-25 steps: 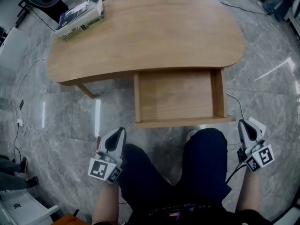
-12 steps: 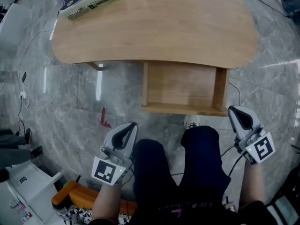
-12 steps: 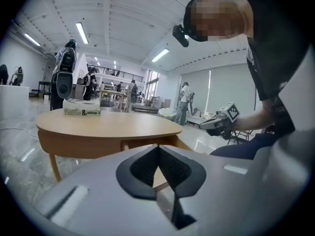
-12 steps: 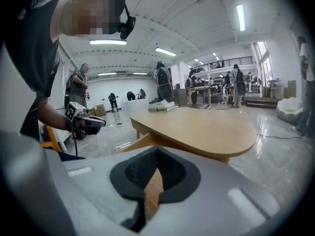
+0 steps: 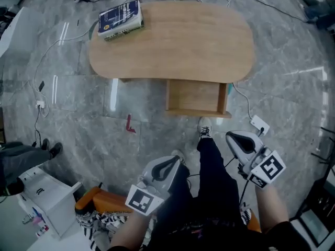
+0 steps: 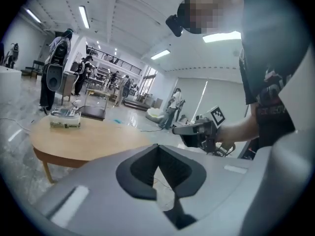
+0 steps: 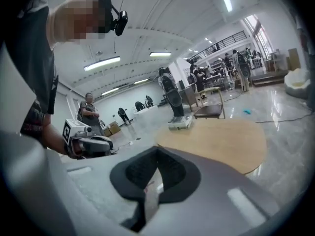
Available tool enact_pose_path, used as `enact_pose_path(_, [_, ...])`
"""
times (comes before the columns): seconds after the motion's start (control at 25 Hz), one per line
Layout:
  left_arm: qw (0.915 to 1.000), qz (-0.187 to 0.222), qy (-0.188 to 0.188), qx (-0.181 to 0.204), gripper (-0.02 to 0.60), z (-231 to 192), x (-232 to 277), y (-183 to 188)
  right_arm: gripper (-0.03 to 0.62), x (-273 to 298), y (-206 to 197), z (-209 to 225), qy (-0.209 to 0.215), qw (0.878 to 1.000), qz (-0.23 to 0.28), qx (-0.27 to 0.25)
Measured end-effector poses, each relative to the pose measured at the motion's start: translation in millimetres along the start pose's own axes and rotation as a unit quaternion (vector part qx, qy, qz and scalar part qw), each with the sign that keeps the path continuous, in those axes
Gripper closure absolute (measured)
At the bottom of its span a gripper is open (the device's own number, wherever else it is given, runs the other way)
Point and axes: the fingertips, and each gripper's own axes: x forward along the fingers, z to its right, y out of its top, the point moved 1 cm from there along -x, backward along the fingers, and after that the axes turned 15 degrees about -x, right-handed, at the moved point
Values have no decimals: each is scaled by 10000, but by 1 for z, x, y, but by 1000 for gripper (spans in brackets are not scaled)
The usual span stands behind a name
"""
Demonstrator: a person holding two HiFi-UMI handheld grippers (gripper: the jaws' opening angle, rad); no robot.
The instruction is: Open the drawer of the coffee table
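Note:
The oval wooden coffee table (image 5: 172,41) stands on the marble floor, far below and ahead of me. Its drawer (image 5: 194,97) is pulled out toward me and looks empty. My left gripper (image 5: 176,161) is held high at the lower middle, shut with nothing in it, well clear of the drawer. My right gripper (image 5: 233,136) is also up and shut, empty, to the right of the person's leg. In the left gripper view the jaws (image 6: 157,147) meet, with the table (image 6: 83,141) beyond. The right gripper (image 7: 157,149) faces the table (image 7: 216,139) too.
A blue book (image 5: 120,19) lies on the table's far left corner. Cables and a white power strip (image 5: 260,123) trail over the floor right of the drawer. A white box (image 5: 44,192) and an orange object (image 5: 91,200) sit lower left. Several people stand far off.
The head view has risen steeply, so the table and open drawer look smaller and farther off. Both grippers came up with it and stay shut. The drawer stays open.

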Motion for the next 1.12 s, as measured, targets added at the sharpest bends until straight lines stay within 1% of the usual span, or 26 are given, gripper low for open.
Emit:
enact_pose_path(0.12, [9996,-16,-232,132,575,55,-29,37,592,-23,55,-44,123,9998,163,24])
enact_pose_path(0.2, [9992,-109,-300,228,575,85,-53,51,592,-41,85,-77,126,9996,253,-27])
enact_pose_path(0.32, [9989,-228,-413,65,575,116,-89,60,592,-67,118,-125,56,9991,404,-145])
enact_pose_path(0.44, [9975,-212,-668,-45,575,138,-121,61,592,-89,135,-171,-35,9983,520,-258])
enact_pose_path(0.68, [9942,-340,-1023,2,575,172,-162,51,592,-126,138,-250,-223,9974,600,-332])
enact_pose_path(0.84, [9918,-465,-1187,-37,575,201,-173,32,592,-149,123,-287,-155,9976,553,-376])
enact_pose_path(0.96, [9907,-561,-1241,16,575,227,-174,18,592,-166,115,-302,41,9977,606,-302])
enact_pose_path(1.12, [9920,-521,-1147,66,575,258,-171,5,592,-195,108,-302,192,9978,519,-363])
